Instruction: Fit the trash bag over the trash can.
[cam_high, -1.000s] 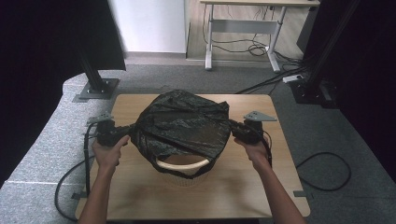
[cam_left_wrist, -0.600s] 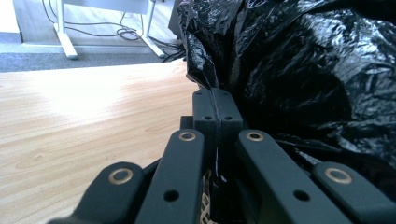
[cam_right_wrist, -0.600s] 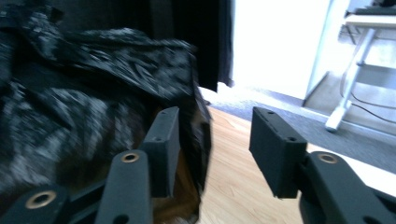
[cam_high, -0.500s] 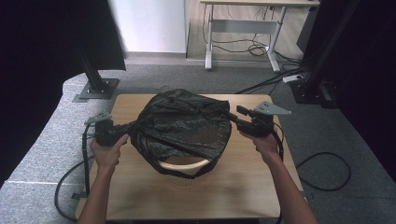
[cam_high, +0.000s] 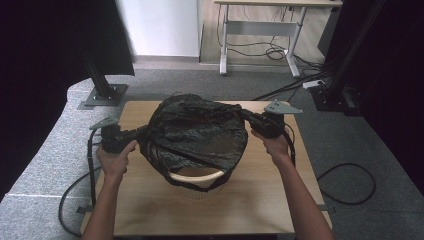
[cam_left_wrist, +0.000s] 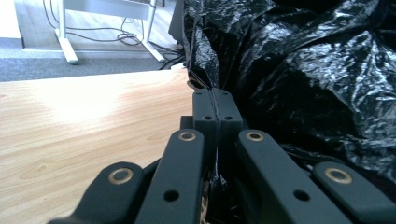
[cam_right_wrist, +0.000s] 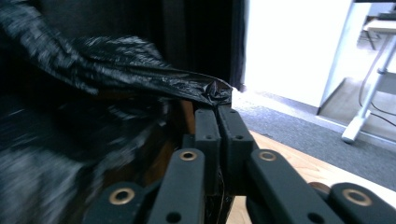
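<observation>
Black plastic bag (cam_high: 197, 135) is sitting draped over a pale basket (cam_high: 196, 179) at mid-surface (cam_high: 150, 210), its rim peeking out at the near edge. Left tongs (cam_high: 142, 133) are pinching the bag's left edge, jaws pressed together on the film. Right tongs (cam_high: 245, 115) have just been closing and are now clamping a bunched corner of bag (cam_right_wrist: 215, 91) on the far right side. Risks: thin film is likely tearing if both hands are pulling apart too hard; the small pinch may be slipping free; an uneven pull may be tipping the light basket.

black jaws, brass-ringed screws (cam_left_wrist: 187, 136)
</observation>
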